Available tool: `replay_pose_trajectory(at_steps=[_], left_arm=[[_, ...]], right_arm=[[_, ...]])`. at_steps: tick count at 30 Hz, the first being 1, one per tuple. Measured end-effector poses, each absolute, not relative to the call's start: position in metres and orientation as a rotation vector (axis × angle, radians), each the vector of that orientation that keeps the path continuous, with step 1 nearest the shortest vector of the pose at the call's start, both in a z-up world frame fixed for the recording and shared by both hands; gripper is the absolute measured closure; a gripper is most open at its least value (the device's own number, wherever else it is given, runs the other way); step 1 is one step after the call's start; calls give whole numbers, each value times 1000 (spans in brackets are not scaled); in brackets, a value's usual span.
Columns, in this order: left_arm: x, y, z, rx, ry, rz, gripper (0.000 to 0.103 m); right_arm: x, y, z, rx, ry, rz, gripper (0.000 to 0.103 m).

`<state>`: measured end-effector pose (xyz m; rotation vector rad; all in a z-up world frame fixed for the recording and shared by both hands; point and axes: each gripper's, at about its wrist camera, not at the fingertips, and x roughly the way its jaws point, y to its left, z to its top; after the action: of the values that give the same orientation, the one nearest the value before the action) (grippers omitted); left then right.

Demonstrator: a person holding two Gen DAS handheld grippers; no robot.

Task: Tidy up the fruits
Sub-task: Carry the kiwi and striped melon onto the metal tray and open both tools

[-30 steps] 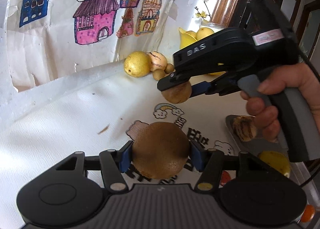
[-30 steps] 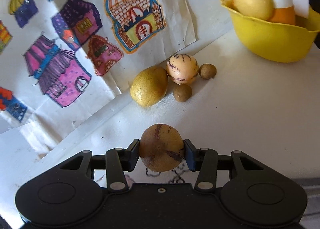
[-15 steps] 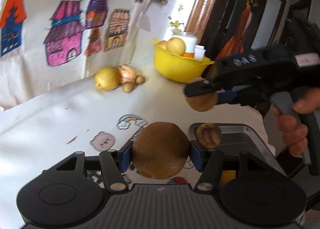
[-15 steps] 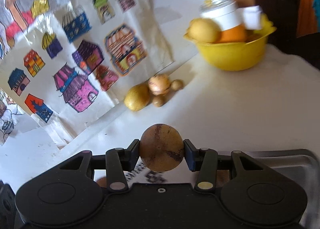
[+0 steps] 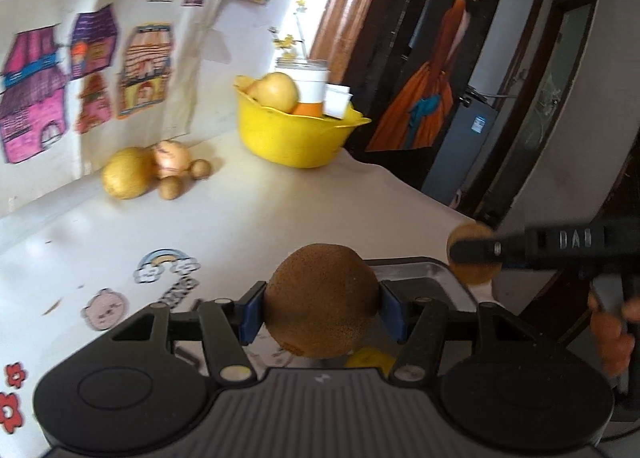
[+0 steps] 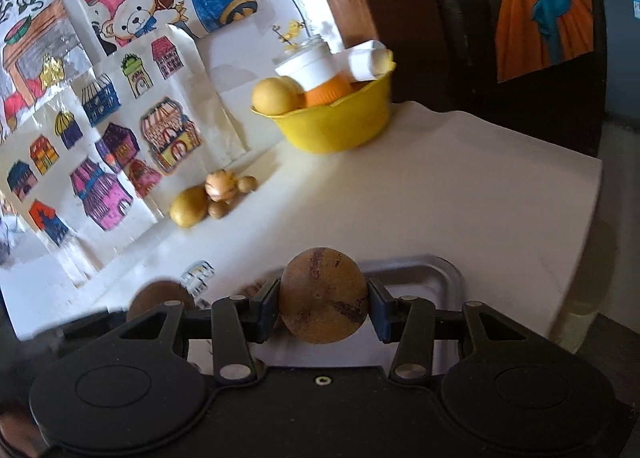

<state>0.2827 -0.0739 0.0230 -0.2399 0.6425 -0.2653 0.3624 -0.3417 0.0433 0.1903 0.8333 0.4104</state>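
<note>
A brown kiwi (image 5: pixel 321 300) is being clenched by the left tool (image 5: pixel 322 308), a mottled round fruit (image 6: pixel 323 295) by the right tool (image 6: pixel 323 304), marked "DAB", above a metal tray (image 6: pixel 448 272). Farther on the white table (image 6: pixel 440 186), loose fruits (image 6: pixel 212 198) and a yellow bowl (image 6: pixel 340 126) are being lit beneath coloured drawings (image 6: pixel 120 138).

Drawing-covered wall (image 5: pixel 100 58), white table (image 6: pixel 440 186), perhaps door (image 5: pixel 532 70)

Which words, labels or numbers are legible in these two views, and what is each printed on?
"DAS": raised letters on the side of the right gripper, seen from the left wrist; the last letter is soft.
Black lettering on the tablecloth beside the rainbow sticker: too blurred.
Blue label on the grey door: too small.
</note>
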Motion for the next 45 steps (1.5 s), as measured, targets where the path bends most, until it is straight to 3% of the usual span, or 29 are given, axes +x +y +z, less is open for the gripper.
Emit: replay_pose_trajectory(at_steps=[19,45], left_arm=[[347,-152,14,-123,762,-391,40],[368,-183,-10,-111,862,-330,40]], right_arm=[[323,-353,-3,-29,755,470,55],[312,-352,-24,-99,723,468,54]])
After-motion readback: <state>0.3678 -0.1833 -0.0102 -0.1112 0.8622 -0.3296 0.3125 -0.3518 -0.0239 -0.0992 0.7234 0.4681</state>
